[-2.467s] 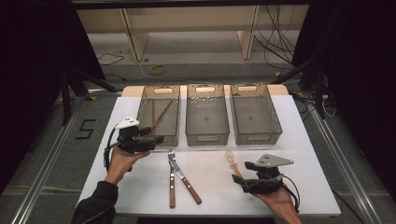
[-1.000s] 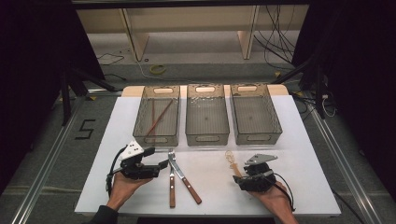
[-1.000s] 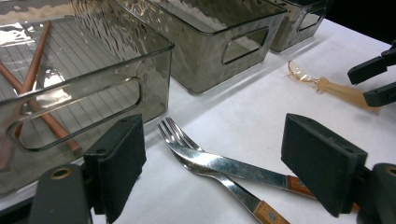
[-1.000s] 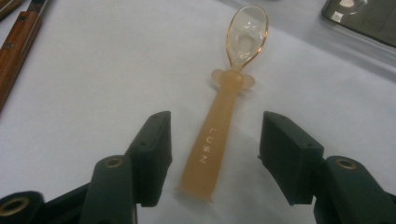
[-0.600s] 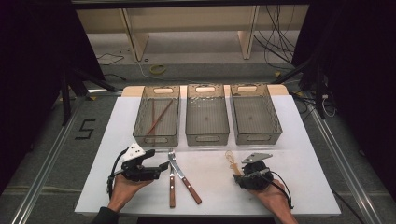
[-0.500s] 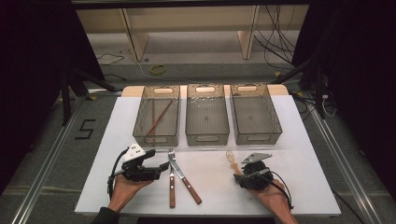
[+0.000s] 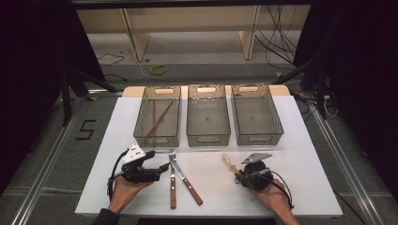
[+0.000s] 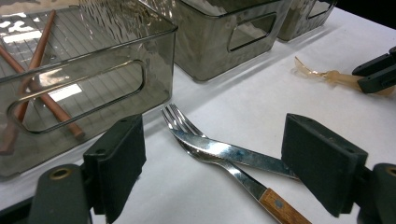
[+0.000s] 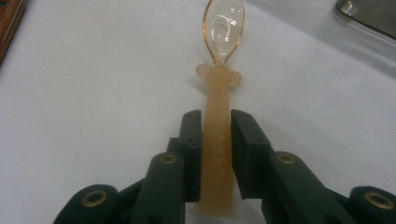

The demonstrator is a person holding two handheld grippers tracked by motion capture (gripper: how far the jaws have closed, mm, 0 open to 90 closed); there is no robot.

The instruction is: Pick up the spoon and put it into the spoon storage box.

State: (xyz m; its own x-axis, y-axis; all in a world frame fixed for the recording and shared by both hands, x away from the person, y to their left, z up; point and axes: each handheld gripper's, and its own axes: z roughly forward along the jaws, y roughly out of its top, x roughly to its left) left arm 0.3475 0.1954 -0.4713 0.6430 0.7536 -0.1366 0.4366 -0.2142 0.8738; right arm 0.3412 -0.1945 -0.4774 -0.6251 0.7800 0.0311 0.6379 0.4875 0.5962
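2 chopsticks (image 7: 156,117) already binned. Right gripper (image 9: 216,140) just closed on spoon (image 9: 219,93); left gripper (image 8: 224,163) open over fork (image 8: 187,126), knife (image 8: 243,156), unsorted on bench (image 7: 305,154).

Three clear plastic bins stand in a row across the middle of the frame on the white desk (image 7: 300,140): the left bin (image 7: 158,117), the middle bin (image 7: 208,115) and the right bin (image 7: 256,114). Two long brown chopsticks (image 7: 157,117) lie crossed in the left bin. Below the gap between left and middle bins, a wooden-handled fork (image 7: 172,178) and a wooden-handled knife (image 7: 186,178) lie on the desk, crossing near their upper ends. Just left of them sits the left claw (image 7: 162,168). At lower right, below the middle and right bins, a translucent plastic spoon (image 7: 229,163) lies on the desk, its handle between the jaws of the right claw (image 7: 240,175).
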